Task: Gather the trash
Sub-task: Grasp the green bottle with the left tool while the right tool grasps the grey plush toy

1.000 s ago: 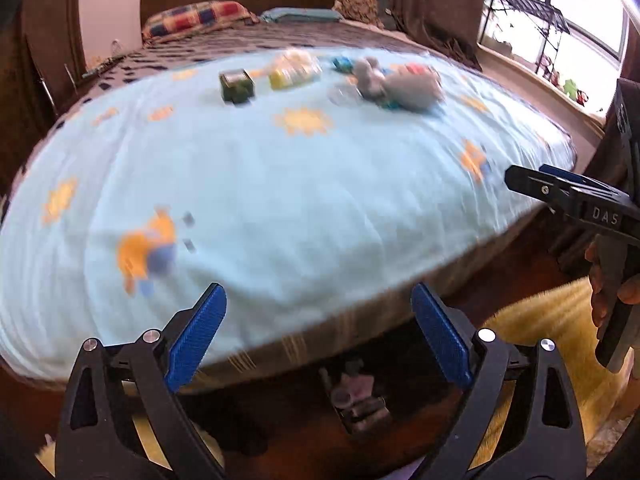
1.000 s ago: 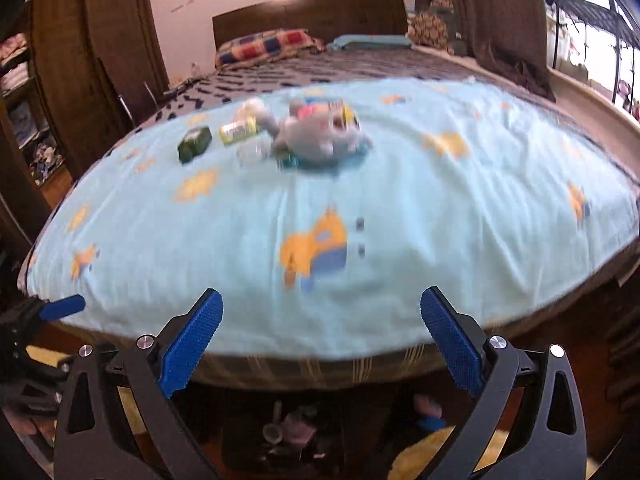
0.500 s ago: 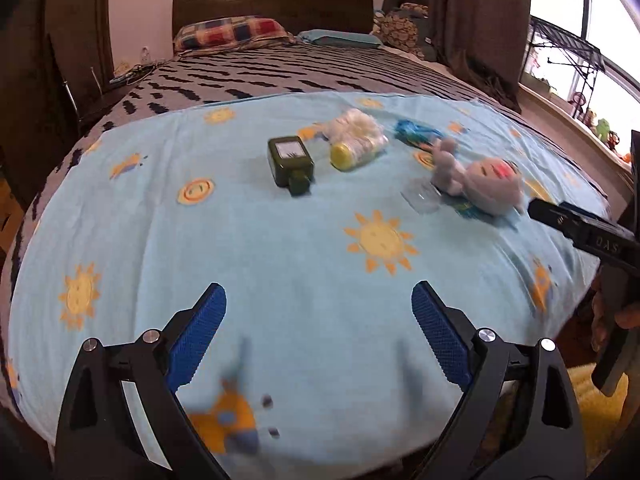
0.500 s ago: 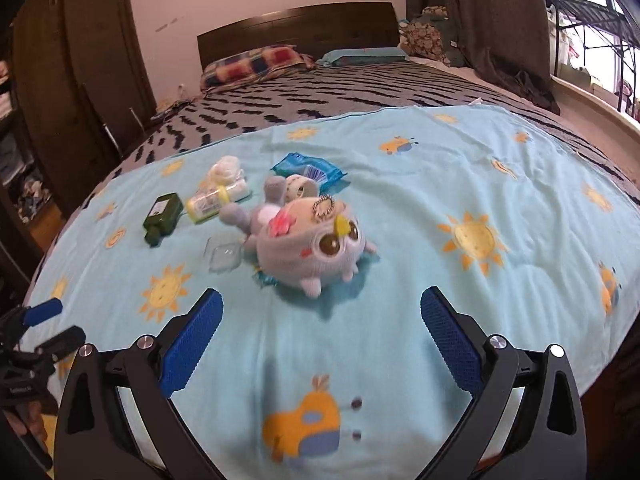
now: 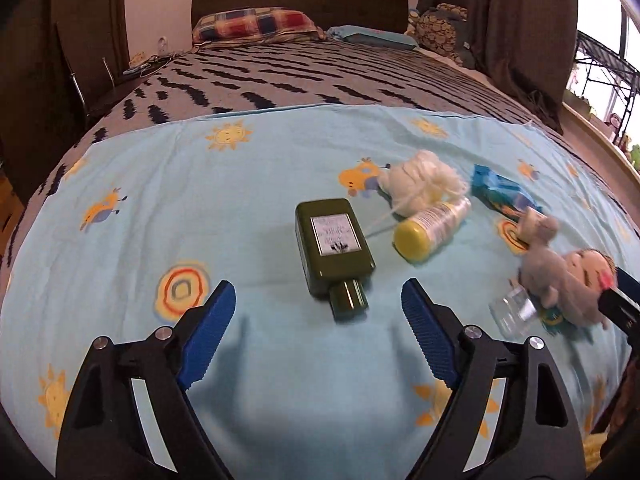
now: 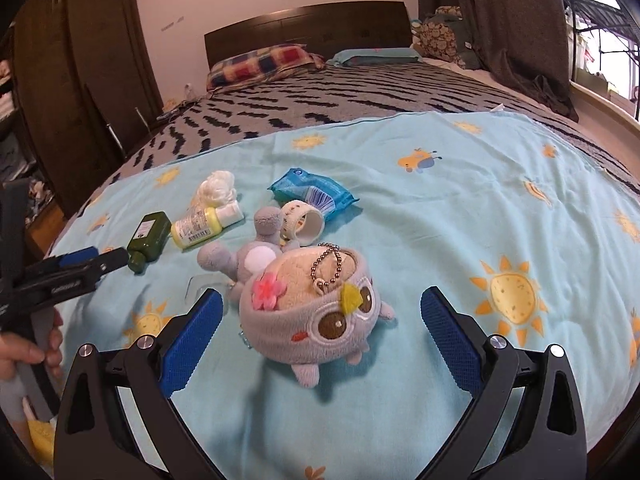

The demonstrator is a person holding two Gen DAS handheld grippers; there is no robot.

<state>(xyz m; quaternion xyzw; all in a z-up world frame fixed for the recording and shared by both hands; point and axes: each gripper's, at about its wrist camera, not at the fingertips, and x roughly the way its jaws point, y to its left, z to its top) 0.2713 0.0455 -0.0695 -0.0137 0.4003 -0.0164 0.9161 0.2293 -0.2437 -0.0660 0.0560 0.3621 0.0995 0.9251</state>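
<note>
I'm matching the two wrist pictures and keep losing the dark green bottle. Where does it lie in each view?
Left wrist: the green bottle lies just left of centre, cap pointing toward the camera, ahead of the open fingers.
Right wrist: the green bottle lies at the left, cap lowest, by the tip of the other gripper.
Shared landmark: the yellow-capped bottle lies right beside it in both.

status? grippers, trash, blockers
Left gripper closing, empty, near green bottle. Right gripper open over owl plush. Trash uncollected on blue sheet. Nothing blocking.
</note>
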